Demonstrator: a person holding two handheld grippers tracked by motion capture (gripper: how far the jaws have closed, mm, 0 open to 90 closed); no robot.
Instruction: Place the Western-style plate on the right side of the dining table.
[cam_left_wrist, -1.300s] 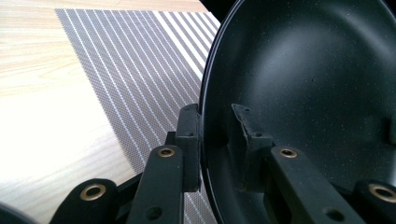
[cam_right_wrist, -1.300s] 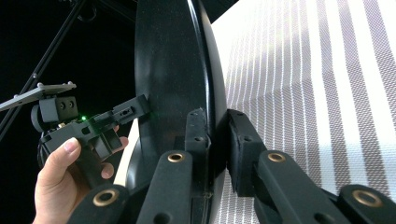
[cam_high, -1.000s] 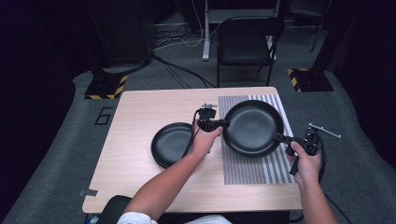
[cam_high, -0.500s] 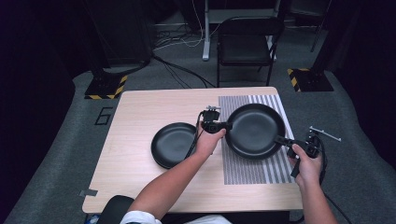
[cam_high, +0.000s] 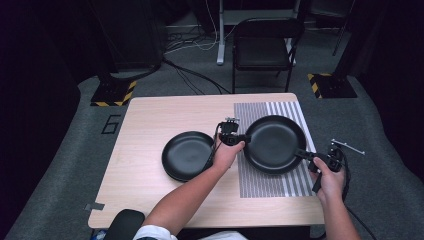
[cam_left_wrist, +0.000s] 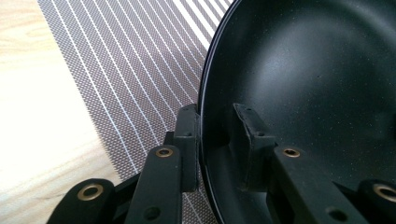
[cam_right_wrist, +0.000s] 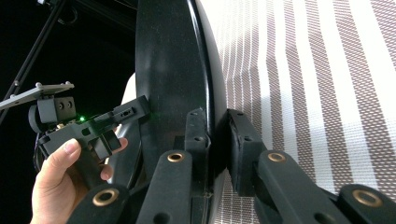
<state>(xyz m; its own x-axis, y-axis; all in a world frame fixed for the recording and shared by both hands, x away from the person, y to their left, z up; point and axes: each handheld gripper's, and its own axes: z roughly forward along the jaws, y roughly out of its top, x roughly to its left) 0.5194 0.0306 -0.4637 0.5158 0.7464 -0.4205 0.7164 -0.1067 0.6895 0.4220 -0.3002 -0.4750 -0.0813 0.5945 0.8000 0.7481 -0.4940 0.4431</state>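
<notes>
Large round black pan sits slightly right of 1.0 s ago | left gripper, right gripper each pinch its rim | smaller black dish unmoved

Two black jaws of the right gripper rise from the bottom centre and close on the rim of a large black round pan, seen edge-on. A striped grey-and-white woven mat covers the right half. At lower left, a hand holds the other black gripper, showing a small green light.
</notes>
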